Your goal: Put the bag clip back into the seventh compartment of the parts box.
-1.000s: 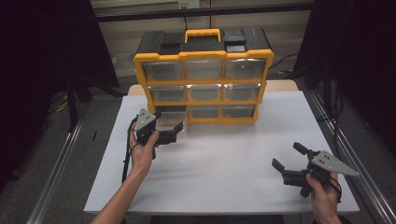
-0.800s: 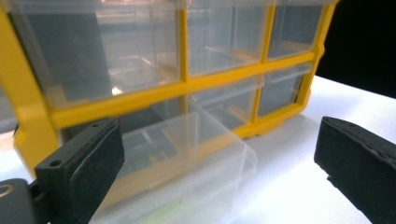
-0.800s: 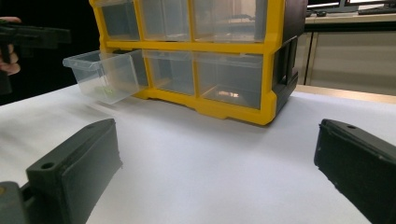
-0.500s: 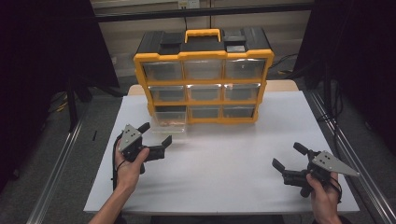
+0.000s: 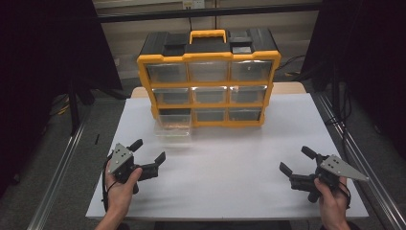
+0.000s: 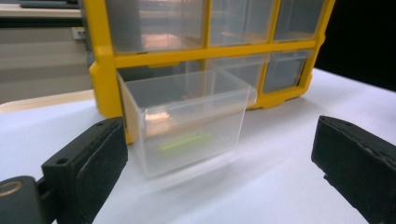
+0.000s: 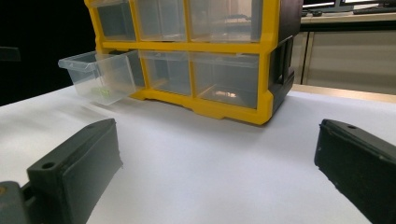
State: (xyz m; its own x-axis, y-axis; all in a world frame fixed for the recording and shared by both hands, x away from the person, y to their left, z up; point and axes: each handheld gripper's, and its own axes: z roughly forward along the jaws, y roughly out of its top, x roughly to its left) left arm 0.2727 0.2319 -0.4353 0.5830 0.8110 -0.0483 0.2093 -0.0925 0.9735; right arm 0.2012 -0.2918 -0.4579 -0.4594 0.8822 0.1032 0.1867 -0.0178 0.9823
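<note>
Two hand-held grippers in the high view: left hand-held gripper (image 5: 152,152) low left on the table (image 5: 239,158), jaws spread, holding nothing; right hand-held gripper (image 5: 298,161) low right, also spread and holding nothing. Drawer (image 5: 172,128) sticks out of the organizer (image 5: 208,76), bottom-left slot, well apart from both.
Left gripper view: clear drawer (image 6: 187,120) ahead between the jaws, untouched, a green item (image 6: 184,141) inside.
Right gripper view: drawer (image 7: 100,74) far left, organizer (image 7: 205,51) ahead.
</note>
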